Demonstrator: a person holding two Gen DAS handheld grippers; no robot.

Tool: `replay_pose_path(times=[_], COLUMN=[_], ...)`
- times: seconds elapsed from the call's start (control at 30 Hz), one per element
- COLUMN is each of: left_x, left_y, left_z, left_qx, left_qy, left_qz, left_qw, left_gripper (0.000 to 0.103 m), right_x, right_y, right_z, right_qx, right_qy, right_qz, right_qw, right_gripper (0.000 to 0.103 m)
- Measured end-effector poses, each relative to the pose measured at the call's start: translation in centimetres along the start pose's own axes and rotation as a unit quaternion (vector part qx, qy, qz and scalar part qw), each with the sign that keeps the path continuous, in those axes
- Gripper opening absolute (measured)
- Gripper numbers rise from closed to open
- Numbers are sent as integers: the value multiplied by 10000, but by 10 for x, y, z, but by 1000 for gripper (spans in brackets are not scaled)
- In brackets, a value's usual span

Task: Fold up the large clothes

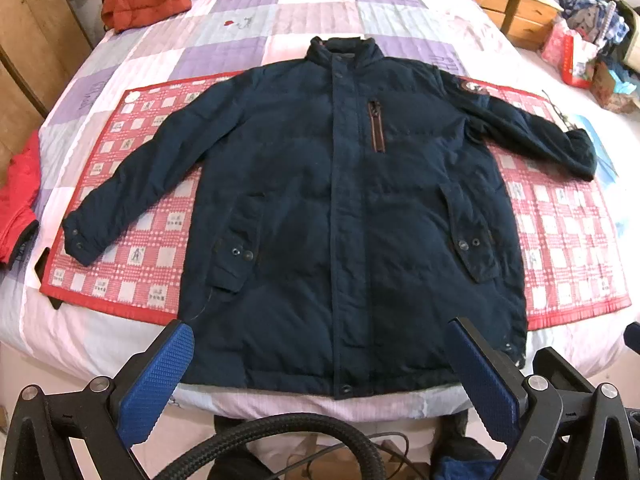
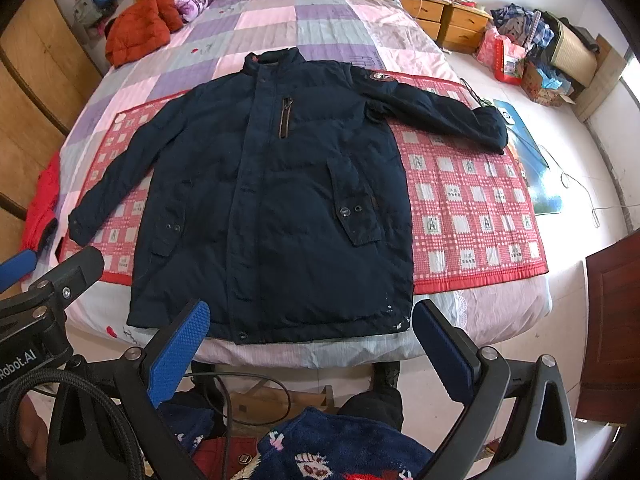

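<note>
A big dark blue coat [image 1: 344, 208] lies flat on a red checked mat [image 1: 132, 248] on the bed [image 1: 280, 8], front up, sleeves spread out. The left gripper [image 1: 320, 380] and right gripper [image 2: 316, 356] hover near its bottom edge, both wide apart and holding nothing.

Navy padded jacket [image 1: 320, 208], long cut, lies flat and face up on the bed, front closed, collar at the far end, hem at the near edge. Both sleeves spread out and angled down to the sides. Two flap pockets with snaps, brown-trimmed chest zip, round patch on one upper sleeve (whitish marks at one hem corner). Unfolded.
</note>
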State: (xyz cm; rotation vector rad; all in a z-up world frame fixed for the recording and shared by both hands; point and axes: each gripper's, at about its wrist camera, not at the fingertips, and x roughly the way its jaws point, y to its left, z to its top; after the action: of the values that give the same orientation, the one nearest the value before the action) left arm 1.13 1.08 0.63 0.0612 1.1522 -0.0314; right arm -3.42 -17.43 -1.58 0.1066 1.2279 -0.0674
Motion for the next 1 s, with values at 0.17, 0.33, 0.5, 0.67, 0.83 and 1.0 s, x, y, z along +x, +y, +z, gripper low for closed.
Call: replay_pose_path(times=[0.17,0.33,0.5,0.67,0.83,1.0], left_x=[0,0,0,1,1,5], left_y=[-1,-1,0,0,1,3], left_z=[2,2,2,3,4,12], left_qx=[-9,-9,-3,-5,-7,-23], left_qy=[-10,-13,-17,-20,-2,10], left_qz=[-3,-5,3,-1,8,26], left_qw=[10000,10000,10000,10000,10000,10000], left_gripper=[103,103,103,103,103,103], right_x=[0,0,0,1,1,1], right_y=[-3,-3,-3,-3,-3,0], right_z=[-2,-1,1,1,3,9], right_qx=[-8,-9,-3,-8,-6,-11], right_qy=[-8,-15,-12,-14,-4,3], right_qz=[17,22,21,22,24,36], right_qw=[10000,10000,10000,10000,10000,10000], right_gripper=[103,103,103,103,103,103])
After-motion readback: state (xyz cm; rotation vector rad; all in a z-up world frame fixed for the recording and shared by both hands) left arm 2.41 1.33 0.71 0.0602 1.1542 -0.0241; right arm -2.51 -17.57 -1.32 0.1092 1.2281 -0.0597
